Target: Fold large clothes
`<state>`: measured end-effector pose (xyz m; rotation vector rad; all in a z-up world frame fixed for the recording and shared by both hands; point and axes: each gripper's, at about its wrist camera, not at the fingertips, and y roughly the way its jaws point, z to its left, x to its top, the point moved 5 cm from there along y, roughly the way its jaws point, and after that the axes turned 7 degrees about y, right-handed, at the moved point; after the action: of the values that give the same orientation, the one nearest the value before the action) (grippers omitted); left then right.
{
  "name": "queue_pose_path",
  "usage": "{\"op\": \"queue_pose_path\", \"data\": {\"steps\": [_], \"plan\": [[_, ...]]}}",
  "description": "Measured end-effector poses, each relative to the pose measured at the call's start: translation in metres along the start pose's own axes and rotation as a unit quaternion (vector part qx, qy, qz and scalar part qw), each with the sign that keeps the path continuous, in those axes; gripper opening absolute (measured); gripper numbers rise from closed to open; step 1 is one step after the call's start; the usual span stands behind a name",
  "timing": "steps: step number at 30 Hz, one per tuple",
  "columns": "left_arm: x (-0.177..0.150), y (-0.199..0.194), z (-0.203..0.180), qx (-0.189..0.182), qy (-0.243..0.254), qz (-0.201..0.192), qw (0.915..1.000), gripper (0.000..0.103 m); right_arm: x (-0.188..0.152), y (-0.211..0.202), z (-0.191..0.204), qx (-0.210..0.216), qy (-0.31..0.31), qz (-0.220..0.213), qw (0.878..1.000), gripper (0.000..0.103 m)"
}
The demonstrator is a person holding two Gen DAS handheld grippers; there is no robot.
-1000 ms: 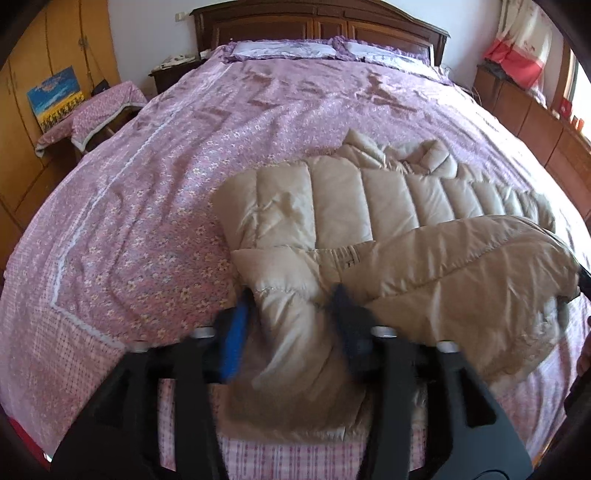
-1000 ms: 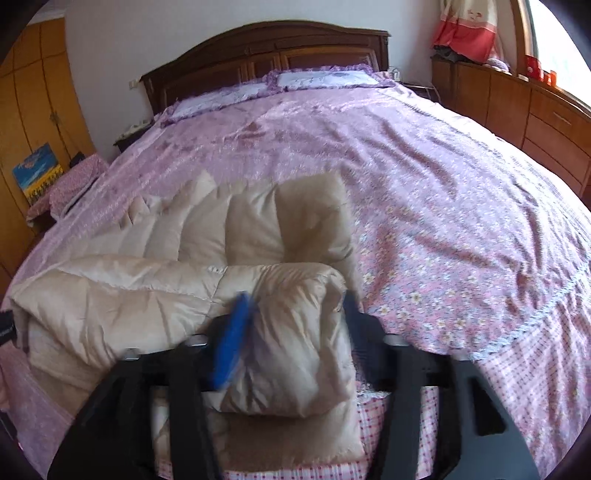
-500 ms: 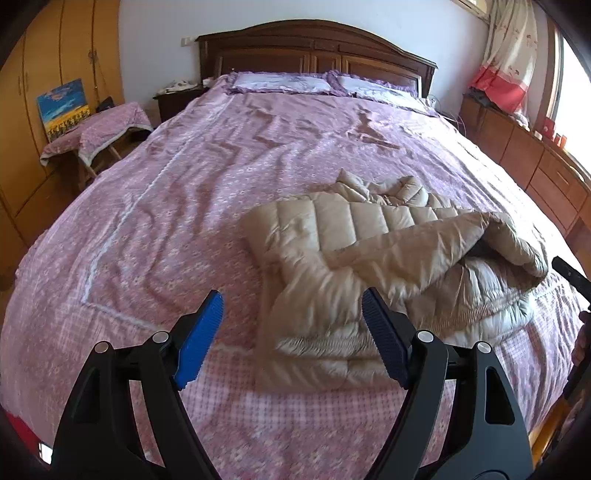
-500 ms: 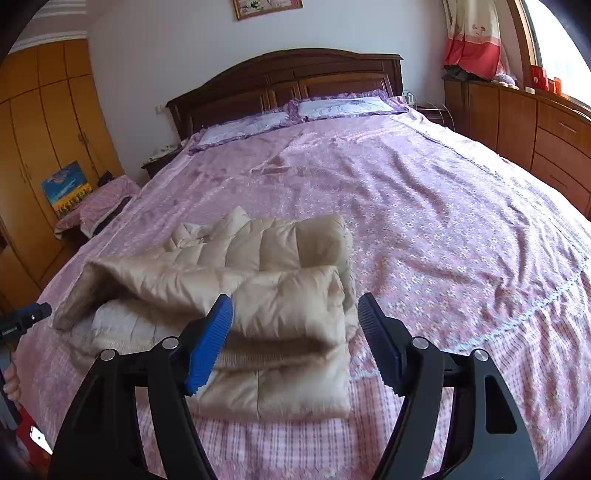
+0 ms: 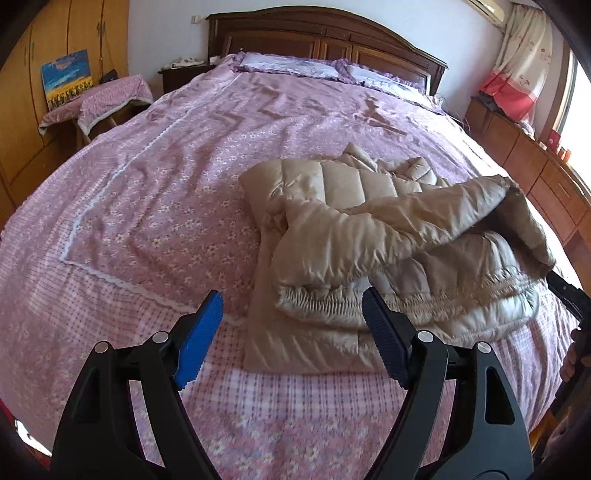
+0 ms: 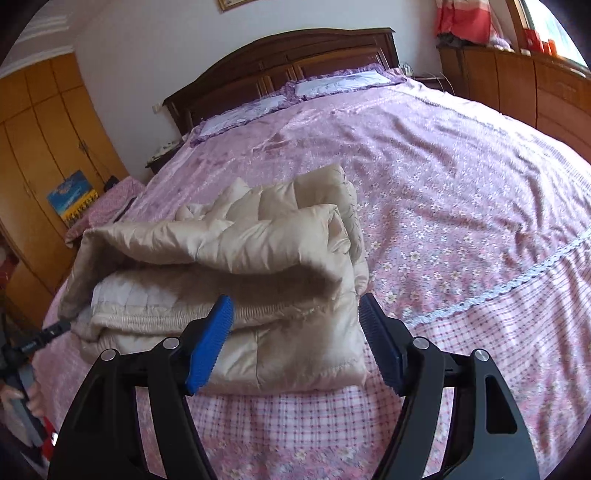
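A beige quilted down jacket (image 5: pixel 388 236) lies loosely folded near the foot of the bed, its top layer arched over the elastic hem. It also shows in the right wrist view (image 6: pixel 240 266). My left gripper (image 5: pixel 291 339) is open and empty, just short of the jacket's near left corner. My right gripper (image 6: pixel 295 339) is open and empty, just short of the jacket's near right corner. Neither touches the fabric.
The jacket rests on a pink floral bedspread (image 5: pixel 166 192) with a checked border (image 6: pixel 498 332). A dark wooden headboard (image 5: pixel 317 33) and pillows stand at the far end. A covered side table (image 5: pixel 99 99) is left, wooden drawers (image 5: pixel 535 166) right.
Both grippers let go of the jacket, opened wide and pulled back toward the foot of the bed. The folded-over layer now lies slack on the jacket.
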<state>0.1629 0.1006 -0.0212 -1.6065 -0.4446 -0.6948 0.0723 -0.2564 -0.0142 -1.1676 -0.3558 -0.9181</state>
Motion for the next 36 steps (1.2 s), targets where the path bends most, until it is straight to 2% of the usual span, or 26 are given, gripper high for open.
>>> {"op": "queue_pose_path", "data": {"steps": [2, 3, 4, 5, 6, 7, 10, 12, 17, 22, 26, 29, 31, 36], "plan": [[0.002, 0.007, 0.000, 0.005, -0.004, 0.005, 1.0000, 0.070, 0.002, 0.006, 0.000, -0.002, 0.005, 0.006, 1.000, 0.061], [0.002, 0.010, 0.000, 0.005, -0.008, 0.009, 0.9999, 0.059, 0.003, 0.009, -0.001, -0.004, 0.006, 0.009, 1.000, 0.054], [0.003, 0.011, 0.000, 0.004, -0.011, 0.011, 0.9999, 0.043, 0.003, 0.012, -0.001, -0.007, 0.008, 0.014, 1.000, 0.043], [0.003, 0.012, 0.000, -0.009, -0.018, 0.017, 0.9997, 0.031, 0.003, 0.014, -0.002, -0.009, 0.009, 0.015, 1.000, 0.037], [0.002, 0.012, 0.000, -0.019, -0.024, 0.023, 0.9993, 0.010, 0.004, 0.015, -0.002, -0.012, 0.009, 0.016, 1.000, 0.022], [0.002, 0.011, 0.001, -0.018, -0.026, 0.026, 0.9992, 0.006, 0.004, 0.014, -0.003, -0.016, 0.007, 0.016, 1.000, 0.010], [0.009, 0.002, 0.002, -0.029, -0.028, 0.013, 0.9991, 0.004, 0.011, 0.004, -0.004, -0.008, 0.011, -0.001, 1.000, 0.004], [0.023, -0.008, 0.004, -0.034, -0.032, -0.007, 0.9989, 0.004, 0.022, -0.005, -0.002, 0.001, 0.010, -0.018, 1.000, 0.003], [0.075, -0.016, 0.005, -0.016, -0.022, -0.043, 0.9987, 0.004, 0.060, -0.011, 0.016, -0.001, -0.018, -0.053, 0.998, 0.002], [0.125, -0.003, 0.006, 0.013, -0.016, -0.057, 0.9982, 0.004, 0.096, 0.002, 0.031, -0.011, -0.026, -0.077, 0.997, 0.001], [0.158, 0.029, 0.009, 0.036, -0.018, -0.048, 0.9980, 0.004, 0.123, 0.031, 0.033, -0.033, -0.024, -0.078, 0.996, 0.001], [0.171, 0.059, 0.009, 0.064, -0.007, -0.034, 0.9973, 0.004, 0.134, 0.054, 0.031, -0.054, -0.025, -0.070, 0.996, 0.001], [0.177, 0.084, 0.010, 0.081, 0.000, -0.019, 0.9965, 0.003, 0.140, 0.074, 0.029, -0.077, -0.033, -0.063, 0.995, 0.001], [0.176, 0.131, 0.012, 0.095, 0.004, 0.021, 0.9952, 0.003, 0.135, 0.121, 0.017, -0.120, -0.053, -0.026, 0.991, 0.001]]}}
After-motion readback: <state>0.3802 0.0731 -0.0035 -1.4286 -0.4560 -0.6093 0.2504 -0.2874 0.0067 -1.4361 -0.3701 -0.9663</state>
